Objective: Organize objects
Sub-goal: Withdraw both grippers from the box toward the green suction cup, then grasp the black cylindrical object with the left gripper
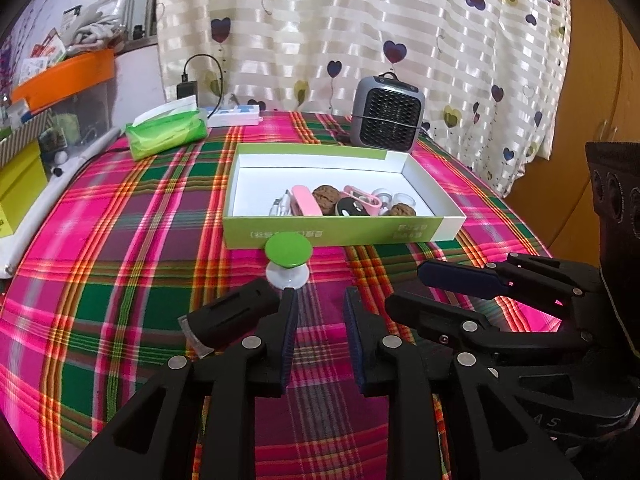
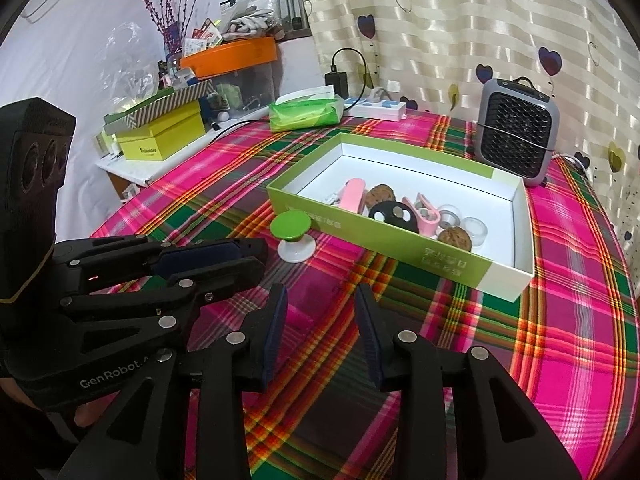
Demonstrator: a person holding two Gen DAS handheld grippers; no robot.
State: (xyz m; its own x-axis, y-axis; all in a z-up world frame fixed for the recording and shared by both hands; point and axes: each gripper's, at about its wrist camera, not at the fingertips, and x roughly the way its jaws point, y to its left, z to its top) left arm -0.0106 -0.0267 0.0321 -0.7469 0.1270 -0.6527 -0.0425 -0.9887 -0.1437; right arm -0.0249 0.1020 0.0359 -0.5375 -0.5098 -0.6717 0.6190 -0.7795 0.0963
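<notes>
Next step, most likely: pick up the green-topped knob [image 1: 283, 258] and put it in the green box [image 1: 320, 234] with the other small things.

Starting on the left: left fingers [image 1: 320, 320] partly open, with nothing between them, only the checked cloth of the tabletop [image 1: 120, 260]. Pointing down and forward. Knob just ahead of the tips and a little to the left, closest to the left-hand pad, not touching either one. Standing upright on its white foot, green round top up, just in front of the near wall of the box and apart from it.

Then the box: open on top, with pink clips, two walnuts, a black round thing and small clear cups all bunched at the near side. Lots of room at the back.

On the right: right fingers [image 2: 322, 320] partly open too, and holding nothing. Knob ahead and off to their left, farther from these than from the left fingers.

To do it well: use the left fingers, since nearest. Slide a little left so the knob sits in the middle of the gap. Open wide enough for the green top, or go low and pinch the thin neck. Close softly, lift straight up, clear the box wall, then let go over the empty part.
</notes>
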